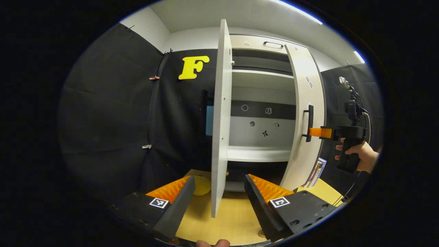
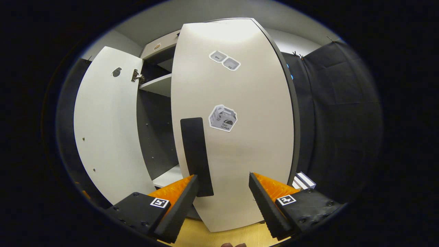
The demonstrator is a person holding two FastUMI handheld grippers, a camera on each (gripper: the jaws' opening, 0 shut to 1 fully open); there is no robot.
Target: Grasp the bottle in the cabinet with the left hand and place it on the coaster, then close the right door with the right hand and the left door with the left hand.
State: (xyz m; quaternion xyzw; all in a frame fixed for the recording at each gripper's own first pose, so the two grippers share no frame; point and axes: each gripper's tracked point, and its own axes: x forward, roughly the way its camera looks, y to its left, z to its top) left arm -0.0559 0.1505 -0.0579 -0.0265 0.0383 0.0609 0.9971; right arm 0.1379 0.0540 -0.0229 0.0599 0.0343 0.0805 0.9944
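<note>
Both cabinet doors are open. In the left gripper view the left door [image 1: 221, 116] is seen edge-on, right down the middle, with the left gripper [image 1: 219, 199] held low in front of it — fingers spread wide, holding nothing, one either side of the door's edge but not touching it. Past it is the cabinet [image 1: 262, 103] with pale shelves and a few small stickers on the back panel, too small to read.

The right door [image 1: 305, 120] is swung partway. The right gripper [image 1: 317, 132], held by a hand [image 1: 358, 156], pokes up against the door's black handle [image 1: 309, 123]; I can't tell if it actually touches.

In the right gripper view the fingers [image 2: 180, 202] are wide apart with nothing between them, close to the door face. There's a box-shaped sticker [image 2: 223, 118] by the handle — the print's too blurry to read properly.

A yellow thing [image 1: 201, 185] sits on the wooden table [image 1: 226, 219] behind the left finger; can't tell what it is. I can't make out the bottle.
</note>
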